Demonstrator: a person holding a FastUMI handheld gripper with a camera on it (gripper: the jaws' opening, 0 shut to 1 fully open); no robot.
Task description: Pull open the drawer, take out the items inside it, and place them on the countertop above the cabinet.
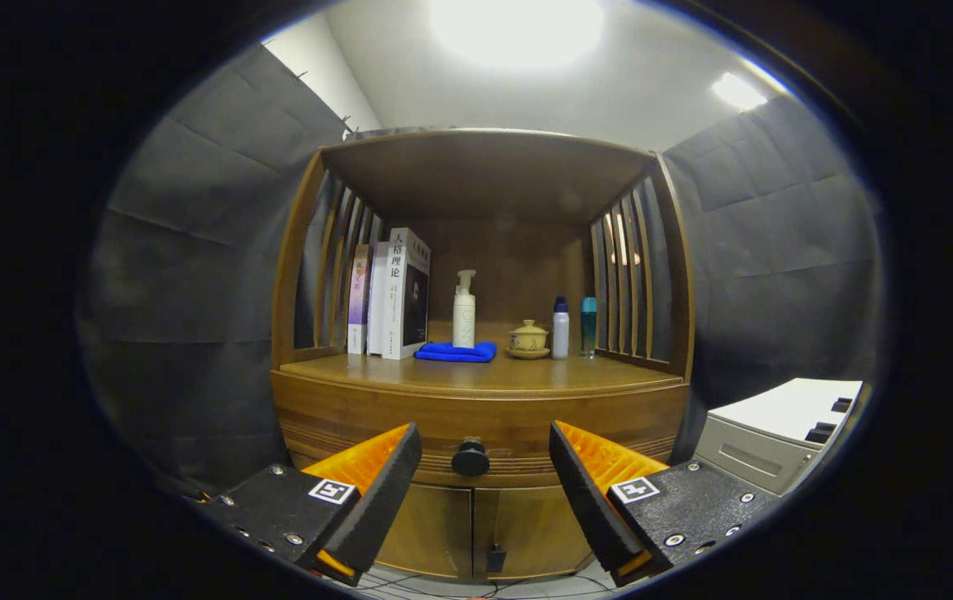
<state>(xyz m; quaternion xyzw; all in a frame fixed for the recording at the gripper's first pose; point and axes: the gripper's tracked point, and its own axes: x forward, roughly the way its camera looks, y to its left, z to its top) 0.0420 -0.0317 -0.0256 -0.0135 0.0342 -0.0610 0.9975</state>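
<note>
A wooden cabinet stands straight ahead, its drawer (pixel 359 421) shut flush under the countertop (pixel 484 375). A round dark knob (pixel 470 457) sits at the drawer's middle, beyond my fingertips and centred in the gap between them. My gripper (pixel 484 454) is open wide, with nothing between its fingers and some distance short of the knob. The drawer's contents are hidden.
On the countertop stand several books (pixel 393 292), a white pump bottle (pixel 464 312) on a folded blue cloth (pixel 457 352), a small lidded cup (pixel 529 339) and two slim bottles (pixel 574 327). Slatted side walls enclose the shelf. Two lower doors (pixel 476 529) sit under the drawer. A white box (pixel 776 433) stands beside the cabinet.
</note>
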